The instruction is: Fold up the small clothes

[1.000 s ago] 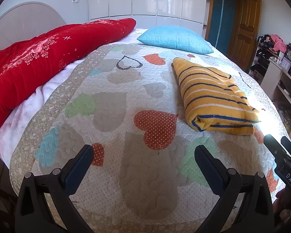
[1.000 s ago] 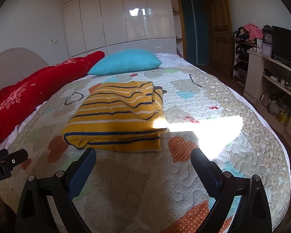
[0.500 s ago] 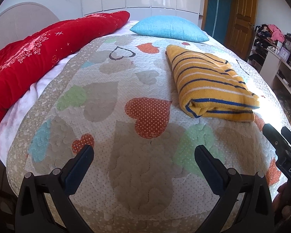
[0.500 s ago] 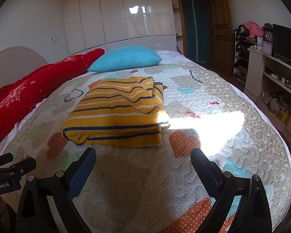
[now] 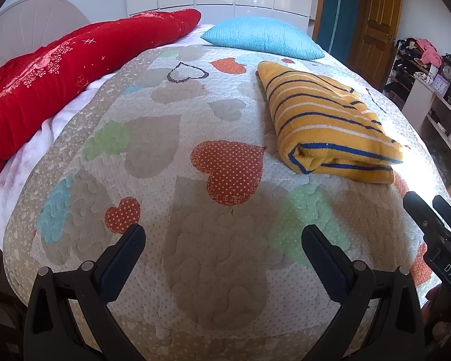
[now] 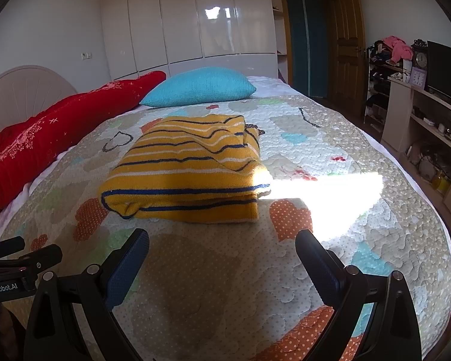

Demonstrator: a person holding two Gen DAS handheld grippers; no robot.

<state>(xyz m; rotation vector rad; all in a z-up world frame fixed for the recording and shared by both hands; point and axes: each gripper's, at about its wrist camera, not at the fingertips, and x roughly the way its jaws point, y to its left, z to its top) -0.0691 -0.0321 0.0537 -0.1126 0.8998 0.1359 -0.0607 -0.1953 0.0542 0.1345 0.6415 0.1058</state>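
Observation:
A yellow sweater with blue and white stripes (image 5: 324, 120) lies folded on the heart-patterned quilt (image 5: 171, 150), right of centre in the left wrist view. In the right wrist view the sweater (image 6: 189, 165) lies straight ahead. My left gripper (image 5: 224, 240) is open and empty above the quilt's near end, left of and short of the sweater. My right gripper (image 6: 222, 245) is open and empty, a short way in front of the sweater's near folded edge. The right gripper also shows at the right edge of the left wrist view (image 5: 433, 210). The left gripper shows at the left edge of the right wrist view (image 6: 30, 252).
A red blanket (image 5: 45, 84) lies along the bed's left side. A blue pillow (image 5: 261, 37) lies at the far end. A shelf unit with a clock and clothes (image 6: 418, 96) stands right of the bed. A wooden door (image 6: 345, 48) and white wardrobes (image 6: 195, 21) stand behind.
Both grippers have pulled back from the sweater toward the near end of the bed, still open. The sweater lies unchanged.

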